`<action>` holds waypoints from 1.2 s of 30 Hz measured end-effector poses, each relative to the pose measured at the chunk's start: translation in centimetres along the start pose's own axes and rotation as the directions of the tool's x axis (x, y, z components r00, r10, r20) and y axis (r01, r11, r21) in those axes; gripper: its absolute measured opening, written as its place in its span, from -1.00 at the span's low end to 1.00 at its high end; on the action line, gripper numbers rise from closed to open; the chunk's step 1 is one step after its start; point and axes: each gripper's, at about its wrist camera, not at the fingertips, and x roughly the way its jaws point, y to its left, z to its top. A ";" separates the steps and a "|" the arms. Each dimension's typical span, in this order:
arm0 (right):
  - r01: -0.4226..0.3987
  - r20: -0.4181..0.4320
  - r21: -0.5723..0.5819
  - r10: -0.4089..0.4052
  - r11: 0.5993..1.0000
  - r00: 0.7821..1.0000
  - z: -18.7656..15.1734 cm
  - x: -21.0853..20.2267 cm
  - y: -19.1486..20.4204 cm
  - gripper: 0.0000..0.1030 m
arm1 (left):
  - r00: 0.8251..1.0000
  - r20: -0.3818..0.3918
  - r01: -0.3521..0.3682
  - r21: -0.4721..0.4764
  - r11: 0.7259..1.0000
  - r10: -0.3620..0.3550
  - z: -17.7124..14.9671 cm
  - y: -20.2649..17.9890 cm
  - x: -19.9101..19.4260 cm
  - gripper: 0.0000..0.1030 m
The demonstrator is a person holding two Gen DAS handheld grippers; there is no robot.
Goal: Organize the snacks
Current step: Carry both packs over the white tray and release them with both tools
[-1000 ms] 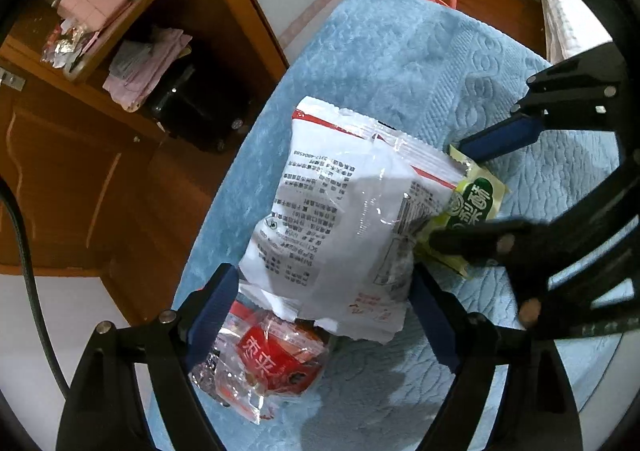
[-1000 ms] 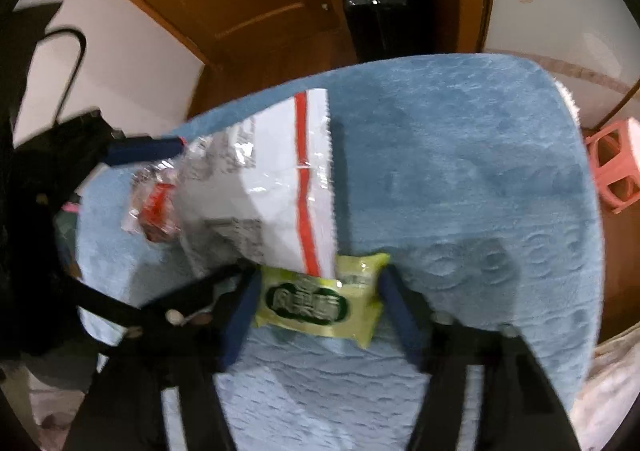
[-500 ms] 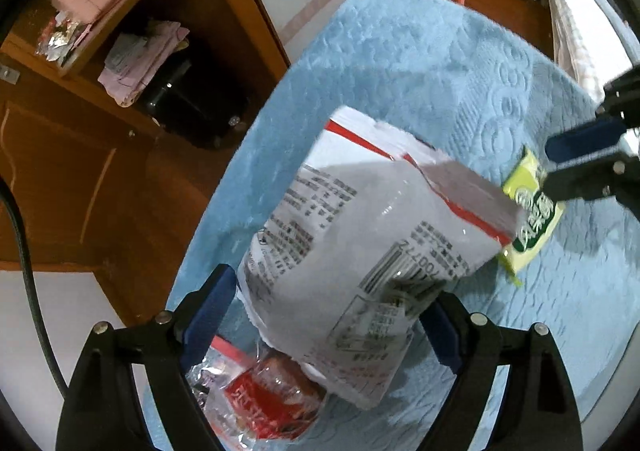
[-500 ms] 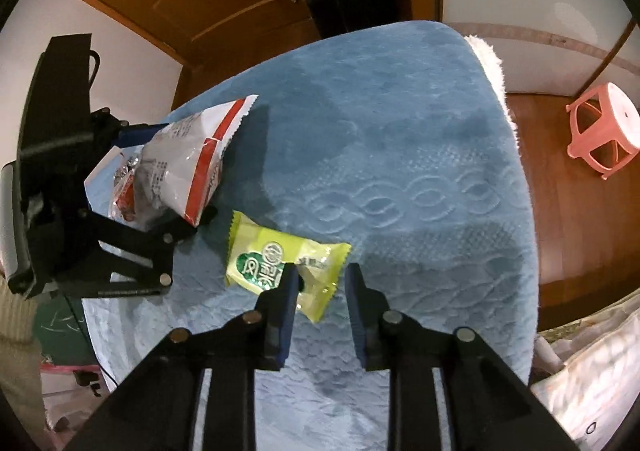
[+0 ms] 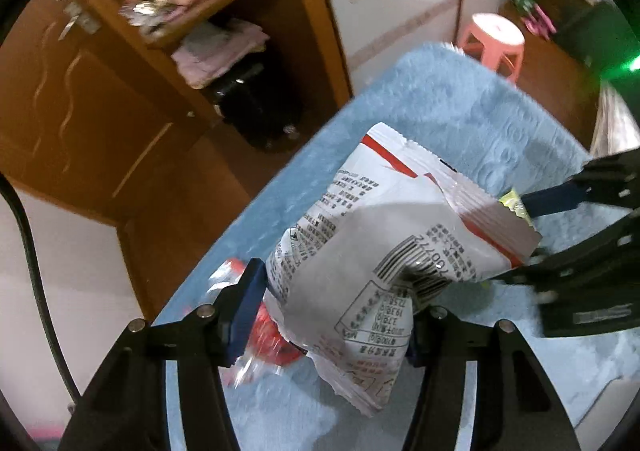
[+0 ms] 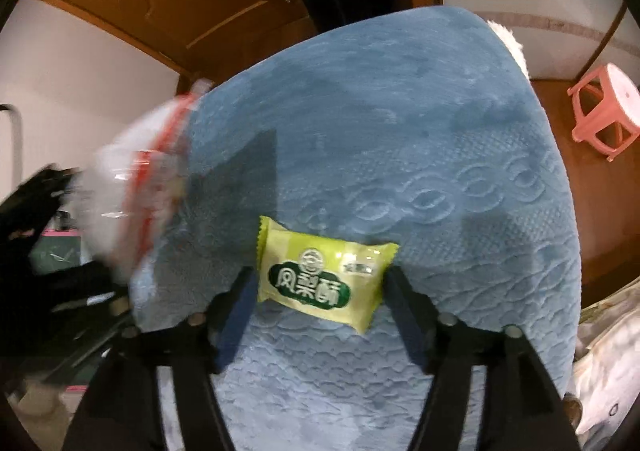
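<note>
My left gripper (image 5: 334, 315) is shut on a large white snack bag (image 5: 380, 251) with a red stripe and holds it tilted above the blue towel-covered table (image 5: 440, 99). A small clear red-printed packet (image 5: 264, 335) lies under it by the left finger. My right gripper (image 6: 318, 291) is shut on a small yellow-green pastry packet (image 6: 320, 271), held just over the towel (image 6: 400, 111). The white bag shows blurred at the left of the right wrist view (image 6: 132, 179). The right gripper also shows at the right of the left wrist view (image 5: 560, 203).
A pink plastic stool (image 6: 604, 111) stands on the wooden floor beyond the table's far right. A wooden cabinet (image 5: 100, 91) with folded cloths (image 5: 220, 47) and a black case (image 5: 256, 107) stands past the table's far edge.
The right gripper has closed on the green packet's sides and lifted it closer. The left gripper has raised and turned the white bag; the two grippers are close together.
</note>
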 end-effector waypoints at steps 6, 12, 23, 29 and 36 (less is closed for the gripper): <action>0.183 0.021 -0.012 -0.182 0.983 0.983 -0.2 1.3 3.0 0.62 | 1.000 0.015 0.009 -0.091 0.996 -0.008 -3.7 1.7 -4.6 0.10; 0.300 0.065 -0.099 -0.294 0.949 0.954 -0.8 1.2 5.0 0.07 | 1.000 0.008 0.024 -0.126 0.992 -0.023 -7.8 0.4 -8.5 0.10; 0.212 0.193 -0.183 -0.177 0.960 0.965 -7.7 -10.7 6.3 0.07 | 1.000 0.007 0.015 -0.222 0.975 -0.013 -13.1 -2.6 -15.7 0.10; 0.168 0.262 -0.236 -0.104 0.957 0.959 -14.6 -17.8 7.2 0.07 | 1.000 0.018 0.006 -0.259 0.966 -0.001 -16.1 -5.7 -20.7 0.10; 0.142 0.298 -0.306 -0.047 0.941 0.953 -23.7 -22.9 7.3 0.07 | 0.999 0.041 -0.007 -0.304 0.953 0.021 -21.0 -11.4 -26.3 0.12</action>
